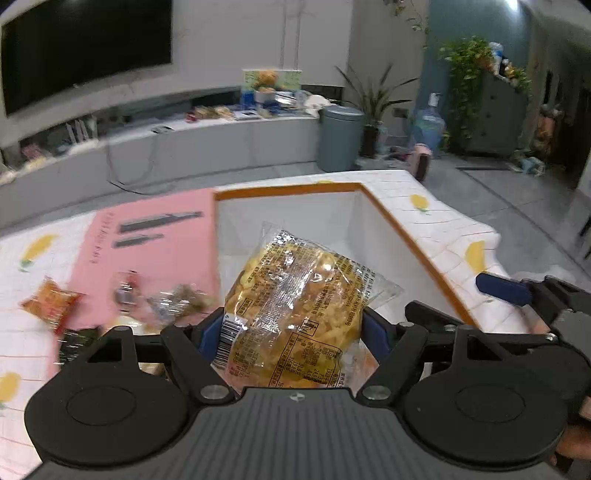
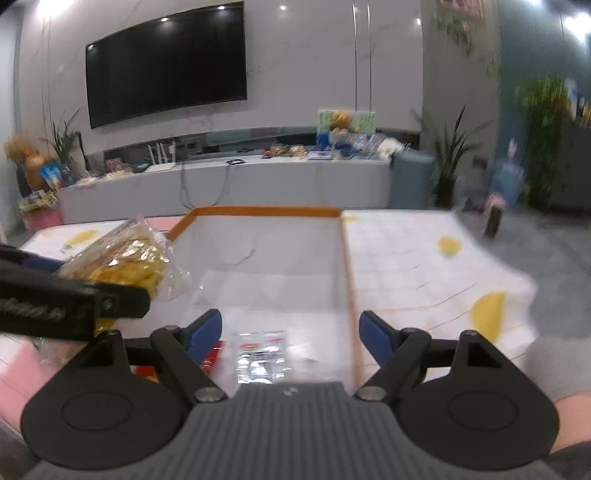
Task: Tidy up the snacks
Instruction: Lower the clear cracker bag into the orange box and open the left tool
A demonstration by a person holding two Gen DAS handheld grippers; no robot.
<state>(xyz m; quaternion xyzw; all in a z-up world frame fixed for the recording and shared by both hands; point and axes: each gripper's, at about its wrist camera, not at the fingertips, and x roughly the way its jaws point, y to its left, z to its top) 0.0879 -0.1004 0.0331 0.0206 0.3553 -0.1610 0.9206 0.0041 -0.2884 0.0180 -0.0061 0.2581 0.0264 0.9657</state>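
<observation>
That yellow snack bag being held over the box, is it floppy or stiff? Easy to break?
The snack bag probably crinkles and flexes: its clear film edges stick out loosely past the left hand-held gripper. It looks puffy, so likely light. The yellow pieces inside may crush if squeezed hard.

Living room backdrop, evening artificial light

Pale marble-look wall [image 2: 303, 66] carrying a dark, switched-off television [image 2: 166, 62]; long low grey media console [image 2: 236, 181] beneath, cluttered with small items and trailing cables; round grey bin [image 1: 340, 136] at its end; tall-leaved potted plant [image 1: 373, 107] beside the bin; blue-grey wall [image 1: 476, 26] with climbing greenery over a grey cabinet [image 1: 495, 114]; grey tiled floor [image 1: 517, 199]; ceiling spotlights [image 2: 282, 7] lit; desk under a lemon-print cloth [image 2: 424, 258].
</observation>
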